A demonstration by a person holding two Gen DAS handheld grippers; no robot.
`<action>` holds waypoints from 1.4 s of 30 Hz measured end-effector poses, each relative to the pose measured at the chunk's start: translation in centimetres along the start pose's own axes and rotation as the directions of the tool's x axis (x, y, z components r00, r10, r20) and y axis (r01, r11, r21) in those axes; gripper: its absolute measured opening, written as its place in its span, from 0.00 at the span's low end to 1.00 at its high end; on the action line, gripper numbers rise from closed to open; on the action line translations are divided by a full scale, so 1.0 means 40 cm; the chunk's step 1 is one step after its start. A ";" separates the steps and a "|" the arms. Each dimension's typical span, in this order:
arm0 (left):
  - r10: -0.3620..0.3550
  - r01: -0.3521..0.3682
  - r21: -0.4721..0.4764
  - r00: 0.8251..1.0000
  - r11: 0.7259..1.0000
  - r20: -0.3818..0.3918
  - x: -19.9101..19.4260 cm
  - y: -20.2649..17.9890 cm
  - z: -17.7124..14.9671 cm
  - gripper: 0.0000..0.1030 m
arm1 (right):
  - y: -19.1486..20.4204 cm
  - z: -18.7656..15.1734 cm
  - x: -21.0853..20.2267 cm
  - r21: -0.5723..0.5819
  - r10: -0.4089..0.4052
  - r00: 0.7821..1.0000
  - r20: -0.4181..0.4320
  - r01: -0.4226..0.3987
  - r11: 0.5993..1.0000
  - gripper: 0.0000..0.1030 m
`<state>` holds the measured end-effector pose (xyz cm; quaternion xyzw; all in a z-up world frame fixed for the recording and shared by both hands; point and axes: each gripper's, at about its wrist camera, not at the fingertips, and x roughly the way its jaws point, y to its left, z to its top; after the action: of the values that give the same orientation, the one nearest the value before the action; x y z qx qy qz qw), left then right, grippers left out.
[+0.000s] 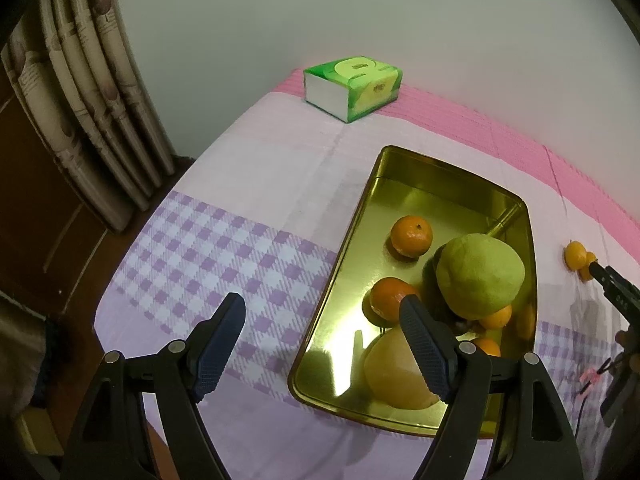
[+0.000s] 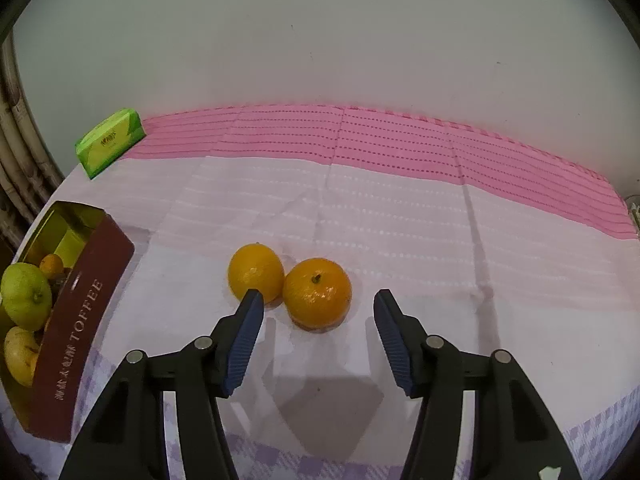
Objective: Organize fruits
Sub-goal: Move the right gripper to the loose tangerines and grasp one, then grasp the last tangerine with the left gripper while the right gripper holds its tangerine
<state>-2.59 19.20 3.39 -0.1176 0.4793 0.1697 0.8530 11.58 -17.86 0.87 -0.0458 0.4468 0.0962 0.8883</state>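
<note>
Two oranges lie side by side on the pale cloth. My right gripper [image 2: 318,305] is open around the right orange [image 2: 318,294], its pads apart from the peel. The left pad's tip overlaps the left orange [image 2: 256,272]. A gold tin [image 1: 344,248] with a maroon TOFFEE wall [image 2: 80,332] holds a green fruit [image 1: 480,276], a yellow fruit [image 1: 392,376] and several oranges [image 1: 411,236]. My left gripper [image 1: 322,306] hangs open and empty over the tin's near left rim. In the left wrist view the two loose oranges [image 1: 576,260] show at the far right.
A green tissue pack [image 1: 352,86] sits at the table's far left corner by the wall. A curtain [image 1: 92,100] hangs left of the table, whose left edge drops off there. A pink cloth strip [image 2: 400,136] runs along the wall.
</note>
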 end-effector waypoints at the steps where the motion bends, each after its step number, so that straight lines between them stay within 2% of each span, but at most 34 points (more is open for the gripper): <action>1: 0.002 -0.002 0.004 1.000 1.000 0.002 0.000 -0.003 0.000 0.77 | 0.004 0.002 0.007 0.000 0.005 1.000 -0.003 -0.005 1.000 0.53; 14: 0.003 -0.003 0.068 1.000 0.998 0.007 -0.011 -0.068 0.007 0.77 | -0.019 -0.001 0.052 0.033 0.054 0.998 -0.016 -0.054 0.998 0.48; 19: -0.023 0.021 0.105 1.000 0.994 0.015 -0.024 -0.120 0.020 0.77 | -0.026 -0.006 0.056 0.046 0.096 0.995 -0.013 -0.095 0.994 0.39; 23: -0.058 0.055 0.139 0.998 0.989 0.018 -0.034 -0.173 0.034 0.77 | -0.031 -0.011 0.047 0.041 0.098 0.995 -0.007 -0.098 0.994 0.38; 32: -0.172 0.169 0.251 0.985 0.953 -0.013 -0.032 -0.371 0.061 0.77 | -0.088 -0.031 -0.009 0.030 0.005 0.999 0.045 -0.006 1.000 0.38; 36: -0.219 0.218 0.320 0.975 0.922 -0.034 -0.019 -0.494 0.063 0.77 | -0.126 -0.048 -0.026 0.040 -0.002 0.999 0.035 0.001 0.999 0.38; 42: -0.273 0.281 0.344 0.959 0.896 -0.074 0.037 -0.629 0.069 0.77 | -0.162 -0.076 -0.061 0.055 -0.007 1.000 0.013 0.006 0.998 0.38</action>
<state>10.38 -2.55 4.49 -0.0323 0.4905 -0.0432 0.8697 9.16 -25.02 0.98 -0.0222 0.4433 0.0813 0.8924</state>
